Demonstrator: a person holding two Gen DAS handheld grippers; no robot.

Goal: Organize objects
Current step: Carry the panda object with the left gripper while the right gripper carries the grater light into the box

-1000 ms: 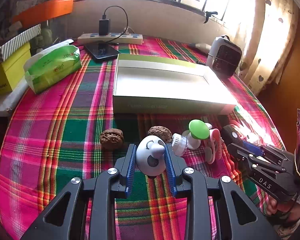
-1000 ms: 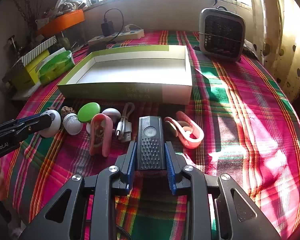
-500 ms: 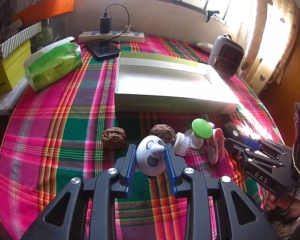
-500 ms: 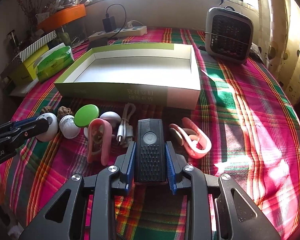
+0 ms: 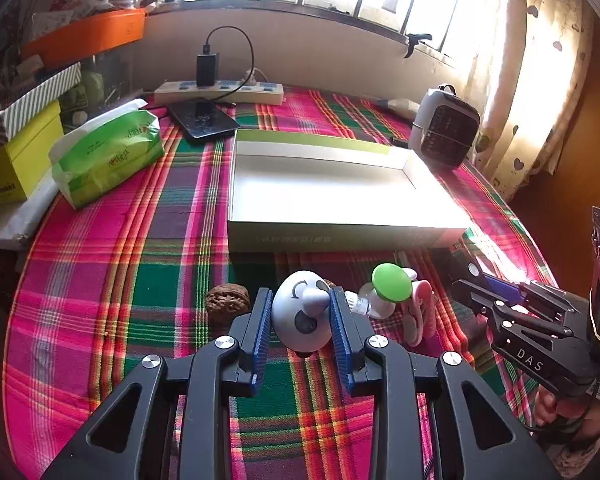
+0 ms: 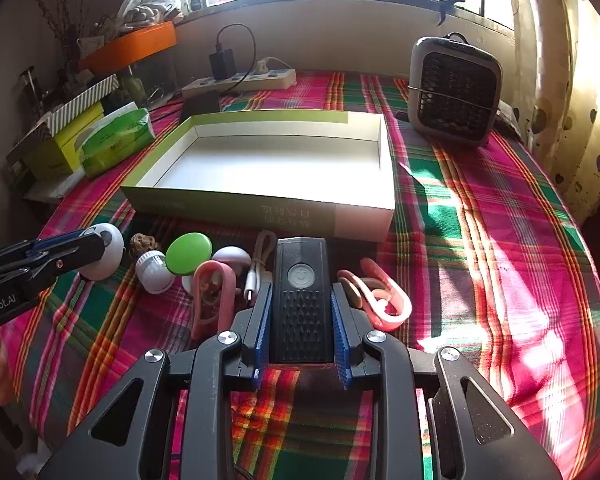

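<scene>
Both picks look done: the left hand-held gripper [image 5: 302, 312] squeezes a round white plastic toy [image 5: 302, 316], the right hand-held gripper [image 6: 301, 314] a black ribbed lamp [image 6: 302, 300], just above the checked tabletop [image 6: 480, 240] (other bits wait there), so next both go into the empty white-and-green cardboard box [image 6: 260, 168].

Both grippers tilt down near the box [image 6: 260, 168]: the left gripper [image 5: 302, 316] clamps a white ball [image 5: 300, 316], the right gripper [image 6: 302, 320] a black lamp [image 6: 300, 300].
</scene>
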